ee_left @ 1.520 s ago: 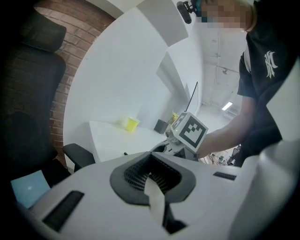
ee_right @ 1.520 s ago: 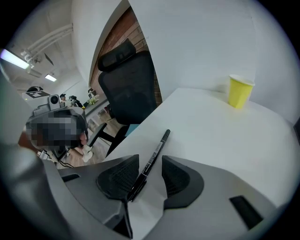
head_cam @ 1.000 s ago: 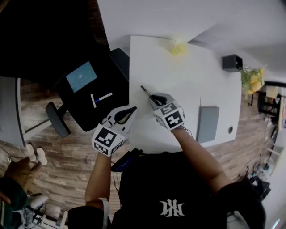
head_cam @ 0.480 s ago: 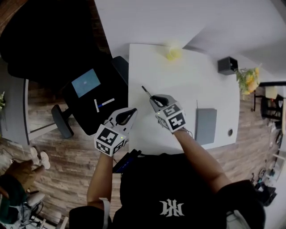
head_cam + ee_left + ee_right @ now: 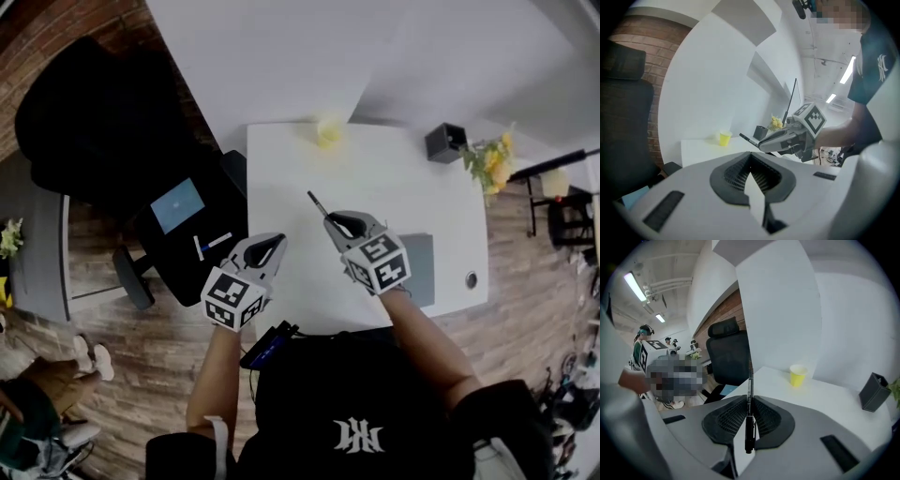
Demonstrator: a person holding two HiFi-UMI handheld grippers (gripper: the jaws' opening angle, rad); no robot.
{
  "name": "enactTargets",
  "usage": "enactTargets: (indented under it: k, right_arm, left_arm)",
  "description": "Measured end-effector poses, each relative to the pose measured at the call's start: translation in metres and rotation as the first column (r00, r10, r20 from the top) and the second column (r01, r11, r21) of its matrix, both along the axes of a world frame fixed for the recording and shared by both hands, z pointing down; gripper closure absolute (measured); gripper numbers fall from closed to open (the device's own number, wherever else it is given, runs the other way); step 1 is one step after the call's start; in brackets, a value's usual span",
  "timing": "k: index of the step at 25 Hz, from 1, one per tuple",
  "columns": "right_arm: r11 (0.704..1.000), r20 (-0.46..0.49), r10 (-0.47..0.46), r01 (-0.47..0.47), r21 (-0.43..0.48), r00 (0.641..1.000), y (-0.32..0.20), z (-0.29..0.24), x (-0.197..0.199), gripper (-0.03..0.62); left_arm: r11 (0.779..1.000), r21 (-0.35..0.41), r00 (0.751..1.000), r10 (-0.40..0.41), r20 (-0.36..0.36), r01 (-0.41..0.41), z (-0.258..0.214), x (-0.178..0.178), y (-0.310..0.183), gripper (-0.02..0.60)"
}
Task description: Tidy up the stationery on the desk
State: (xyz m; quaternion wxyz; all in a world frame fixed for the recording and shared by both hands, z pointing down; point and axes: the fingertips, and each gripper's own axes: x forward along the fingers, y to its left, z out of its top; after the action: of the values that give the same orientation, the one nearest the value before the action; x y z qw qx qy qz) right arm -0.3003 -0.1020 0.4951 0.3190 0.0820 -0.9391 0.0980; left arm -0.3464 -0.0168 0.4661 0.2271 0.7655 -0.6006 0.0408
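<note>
A thin black pen [image 5: 316,203] sticks out of my right gripper [image 5: 332,218], which is shut on it above the white desk [image 5: 394,187]. The right gripper view has the pen [image 5: 749,401] clamped upright between the ribbed pads. My left gripper [image 5: 277,241] hovers by the desk's left edge, shut with nothing in it [image 5: 751,155]. From the left gripper view the right gripper [image 5: 787,136] is seen carrying the pen [image 5: 746,138]. A dark pen holder [image 5: 444,142] stands at the desk's far right and a yellow cup [image 5: 327,132] at its far edge.
A grey flat notebook [image 5: 421,269] lies on the desk right of my right hand. Yellow flowers [image 5: 488,159] stand beyond the holder. A black office chair [image 5: 173,220] left of the desk carries a blue card [image 5: 178,204] and a pen [image 5: 215,243].
Both grippers have risen from the desk. The right one went higher and carried the pen up with it. Both sets of jaws look unchanged.
</note>
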Motion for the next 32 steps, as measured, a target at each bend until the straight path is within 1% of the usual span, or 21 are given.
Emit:
enactTargets:
  k: [3, 7, 10, 12, 14, 16, 19, 22, 26, 29, 32]
  right_arm:
    - [1.000, 0.040, 0.026, -0.027, 0.008, 0.999, -0.016, -0.015, 0.033, 0.528]
    - [0.997, 0.067, 0.072, -0.073, 0.011, 0.995, -0.048, -0.031, 0.094, 0.528]
    - [0.992, 0.086, 0.122, -0.123, 0.012, 0.989, -0.076, -0.039, 0.144, 0.528]
    - [0.988, 0.091, 0.155, -0.157, 0.013, 0.984, -0.094, -0.040, 0.180, 0.528]
    - [0.981, 0.087, 0.192, -0.192, -0.001, 0.978, -0.109, -0.035, 0.216, 0.528]
    - [0.972, 0.082, 0.233, -0.231, -0.032, 0.969, -0.122, -0.028, 0.249, 0.528]
    - [0.957, 0.073, 0.286, -0.281, -0.078, 0.955, -0.137, -0.014, 0.291, 0.528]
    - [0.945, 0.056, 0.316, -0.309, -0.109, 0.947, -0.145, 0.004, 0.320, 0.528]
    - [0.929, 0.027, 0.339, -0.330, -0.166, 0.941, -0.146, 0.031, 0.347, 0.528]
    - [0.916, 0.009, 0.348, -0.337, -0.218, 0.938, -0.140, 0.052, 0.359, 0.528]
    - [0.897, -0.015, 0.363, -0.353, -0.267, 0.932, -0.133, 0.073, 0.368, 0.528]
  left_arm:
    - [1.000, -0.004, 0.999, 0.025, 0.027, -0.025, -0.010, 0.028, -0.014, 0.580]
    - [0.999, -0.016, 0.998, 0.050, 0.044, -0.050, -0.017, 0.075, -0.039, 0.580]
    - [0.998, -0.027, 0.997, 0.061, 0.045, -0.059, -0.016, 0.110, -0.058, 0.580]
    - [0.998, -0.035, 0.998, 0.061, 0.032, -0.059, -0.012, 0.133, -0.070, 0.580]
    - [0.997, -0.048, 0.998, 0.064, 0.020, -0.063, -0.007, 0.156, -0.078, 0.580]
    - [0.995, -0.066, 0.997, 0.071, 0.023, -0.069, -0.002, 0.176, -0.084, 0.580]
    - [0.993, -0.095, 0.997, 0.076, 0.024, -0.073, 0.007, 0.205, -0.091, 0.580]
    - [0.990, -0.115, 0.997, 0.080, 0.022, -0.077, 0.015, 0.228, -0.093, 0.580]
    - [0.995, -0.087, 0.998, 0.056, 0.006, -0.055, 0.019, 0.249, -0.098, 0.580]
    - [0.992, -0.121, 0.999, 0.031, -0.018, -0.033, 0.033, 0.258, -0.099, 0.580]
    - [0.986, -0.164, 1.000, 0.018, -0.019, -0.021, 0.049, 0.265, -0.097, 0.580]
